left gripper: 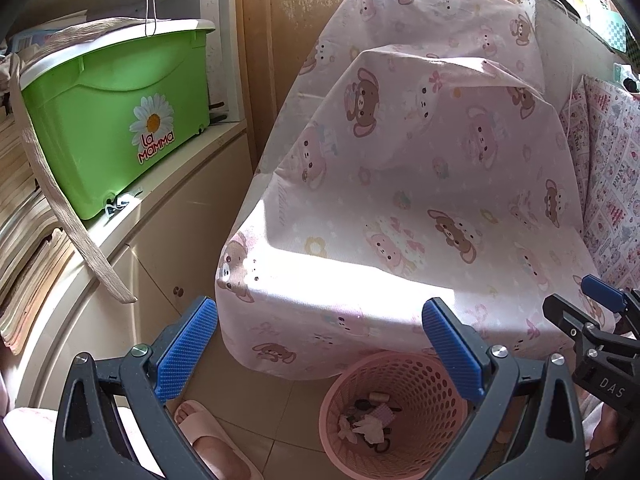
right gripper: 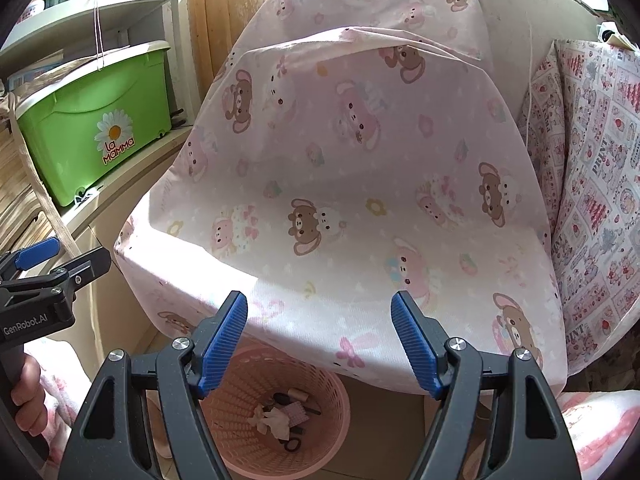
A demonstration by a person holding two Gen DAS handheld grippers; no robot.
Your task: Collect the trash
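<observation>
Both the left gripper (left gripper: 320,344) and right gripper (right gripper: 319,344) hung with jaws wide and empty above the pink wastebasket (right gripper: 320,392) on the floor (trash scraps (right gripper: 280,414) already lay inside), apparently having nothing left to drop.

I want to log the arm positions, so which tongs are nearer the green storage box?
Left. The left tongs hang open on the side of the green storage box; the right tongs, also open, sit farther off, beyond the left ones.
</observation>
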